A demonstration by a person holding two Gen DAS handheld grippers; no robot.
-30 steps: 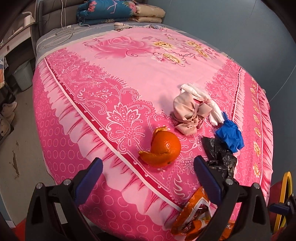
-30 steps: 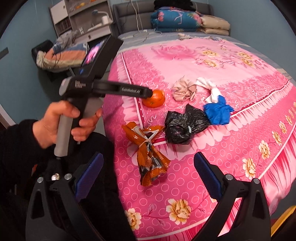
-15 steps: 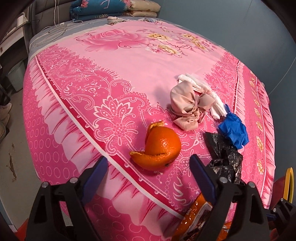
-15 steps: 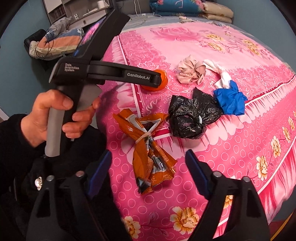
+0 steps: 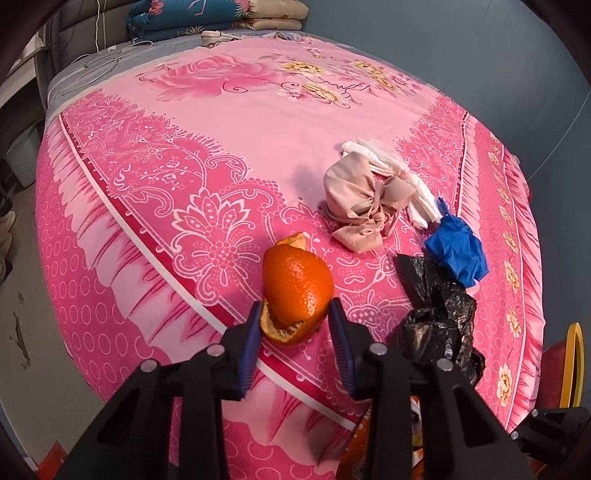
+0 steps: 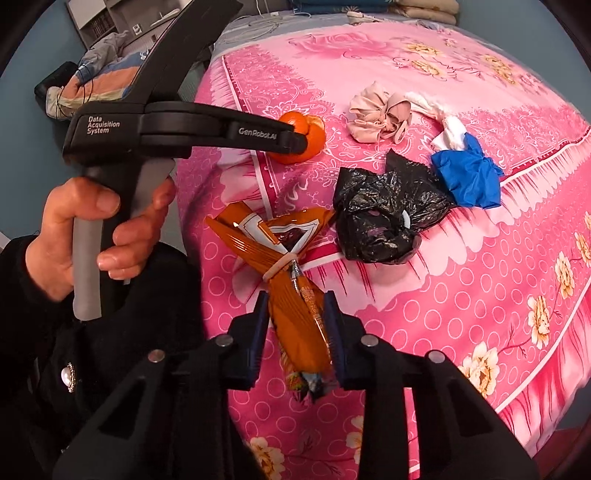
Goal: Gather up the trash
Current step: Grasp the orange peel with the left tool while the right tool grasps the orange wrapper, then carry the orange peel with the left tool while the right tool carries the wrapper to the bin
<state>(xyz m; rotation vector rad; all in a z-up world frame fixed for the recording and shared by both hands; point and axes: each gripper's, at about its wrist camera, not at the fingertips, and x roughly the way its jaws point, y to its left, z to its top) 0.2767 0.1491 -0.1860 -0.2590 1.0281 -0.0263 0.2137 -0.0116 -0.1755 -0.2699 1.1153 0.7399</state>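
An orange peel (image 5: 297, 284) lies near the bed's edge, between the fingers of my left gripper (image 5: 295, 325). Its jaws are closing and both pads touch the peel's sides. In the right wrist view the left gripper (image 6: 301, 134) tips onto the peel (image 6: 308, 146), held by a person's hand (image 6: 92, 229). My right gripper (image 6: 295, 325) is closing on the lower end of an orange snack wrapper (image 6: 291, 273) tied with a rubber band. The wrapper fills the gap between the pads.
Further trash lies on the pink floral bed sheet (image 5: 221, 122): a black plastic bag (image 6: 384, 218), a blue glove (image 6: 467, 177), white tissue (image 6: 450, 127) and a beige crumpled wad (image 6: 380, 114). Folded quilts (image 5: 207, 18) sit at the headboard. A yellow-rimmed bin (image 5: 570, 365) stands at the right.
Both grippers went from wide open to closed around their objects: the left around the orange peel, the right around the snack wrapper. The right gripper also sank toward the wrapper.
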